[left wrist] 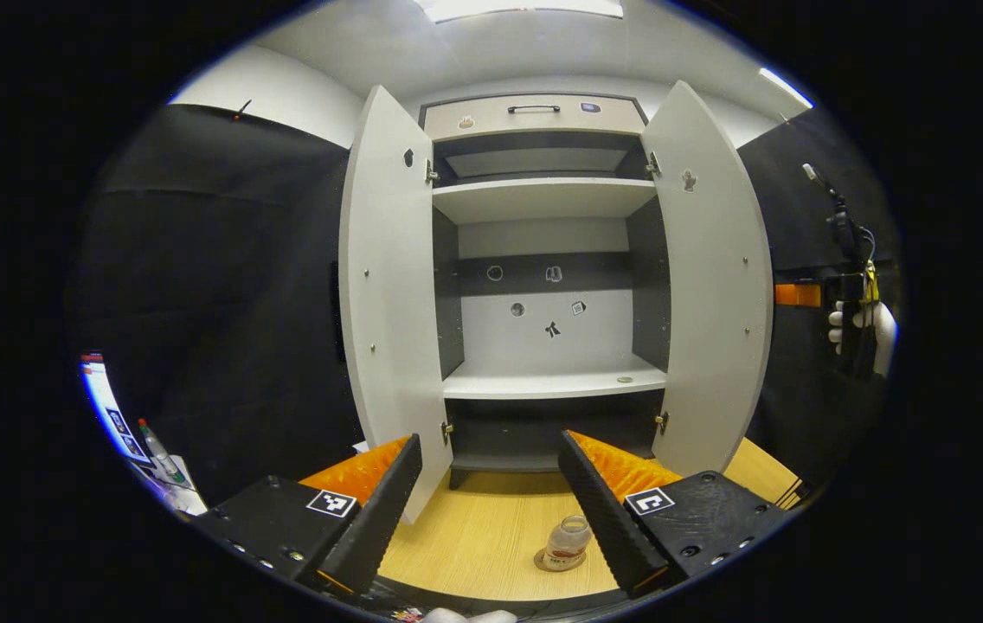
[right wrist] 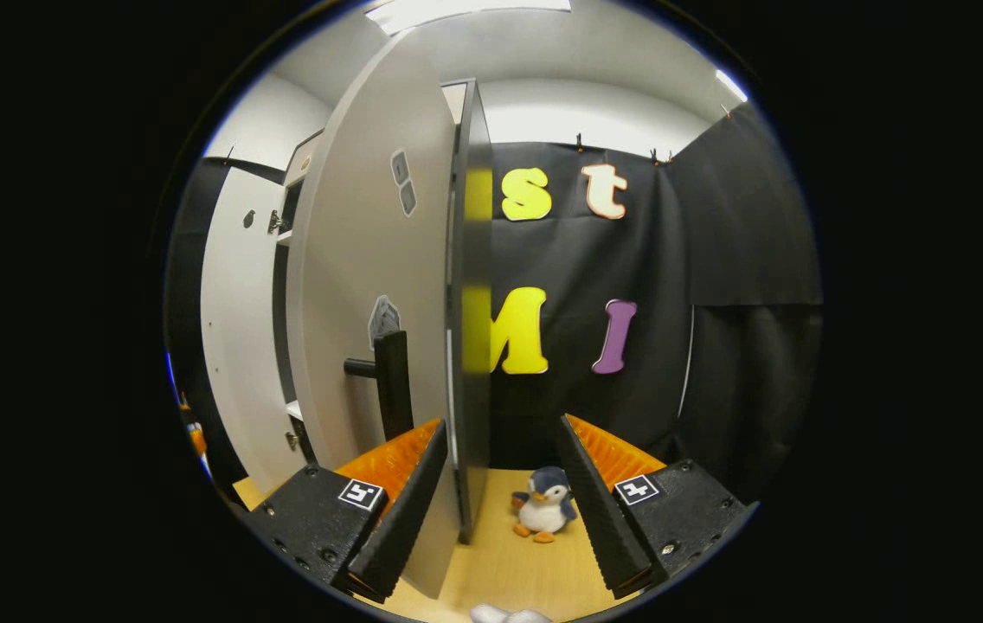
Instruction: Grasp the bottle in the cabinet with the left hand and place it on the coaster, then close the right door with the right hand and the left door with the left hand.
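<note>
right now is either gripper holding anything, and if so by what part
Nothing is held. The left gripper is open above the small glass bottle on its coaster; the right gripper is open around the white cabinet door's edge.

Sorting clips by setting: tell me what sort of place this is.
Likely a staged recording booth, not a home: black cloth wall, a freestanding cabinet on a wooden table, and a toy penguin.

Left gripper view faces open cabinet (left wrist: 543,260), right gripper view beside right door (right wrist: 379,294)
</note>
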A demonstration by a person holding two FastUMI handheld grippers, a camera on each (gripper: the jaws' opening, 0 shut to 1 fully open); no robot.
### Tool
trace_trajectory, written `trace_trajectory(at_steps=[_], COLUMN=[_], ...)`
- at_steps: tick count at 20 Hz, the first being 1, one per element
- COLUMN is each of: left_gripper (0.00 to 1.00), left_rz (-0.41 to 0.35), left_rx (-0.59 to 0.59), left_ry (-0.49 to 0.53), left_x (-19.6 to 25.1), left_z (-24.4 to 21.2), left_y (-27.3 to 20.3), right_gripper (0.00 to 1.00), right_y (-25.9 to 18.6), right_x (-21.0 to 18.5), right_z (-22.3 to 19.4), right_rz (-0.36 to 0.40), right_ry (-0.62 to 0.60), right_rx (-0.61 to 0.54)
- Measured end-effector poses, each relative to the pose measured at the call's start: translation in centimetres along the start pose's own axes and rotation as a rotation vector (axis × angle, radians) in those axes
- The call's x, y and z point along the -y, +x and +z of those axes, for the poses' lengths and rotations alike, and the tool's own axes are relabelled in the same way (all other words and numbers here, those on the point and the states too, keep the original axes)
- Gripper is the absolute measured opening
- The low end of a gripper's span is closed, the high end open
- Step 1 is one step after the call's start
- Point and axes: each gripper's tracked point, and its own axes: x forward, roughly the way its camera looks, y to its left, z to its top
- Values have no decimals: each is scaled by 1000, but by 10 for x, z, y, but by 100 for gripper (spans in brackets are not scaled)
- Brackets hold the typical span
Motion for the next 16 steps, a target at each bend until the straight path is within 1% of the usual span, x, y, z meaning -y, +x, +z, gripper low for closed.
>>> trace_trajectory(at_steps=[2, 5, 9, 12, 13, 15, 16], left_gripper=[96, 96, 96, 96, 96, 96, 96], left_rz=[19, 52, 108, 158, 173, 201, 210], left_rx=[-9, -9, -21, -21, -28, -36, -39], left_ry=[3, 11, 14, 27, 34, 45, 49], left_x=[2, 2, -1, -8, -10, -17, -19], left_z=[-1, 1, 4, 5, 3, 1, 1], left_y=[2, 5, -1, -9, -14, -20, -23], right_gripper=[80, 80, 80, 80, 80, 82, 83], right_y=[1, 6, 22, 39, 45, 49, 51], right_x=[-12, -43, -84, -116, -124, -125, -127], right_z=[-1, -6, -5, -22, -25, -24, -22], right_rz=[31, 102, 171, 257, 270, 257, 263], right_ry=[2, 5, -61, -63, -60, -53, -42], right_rx=[-12, -29, -8, -27, -24, -1, 8])
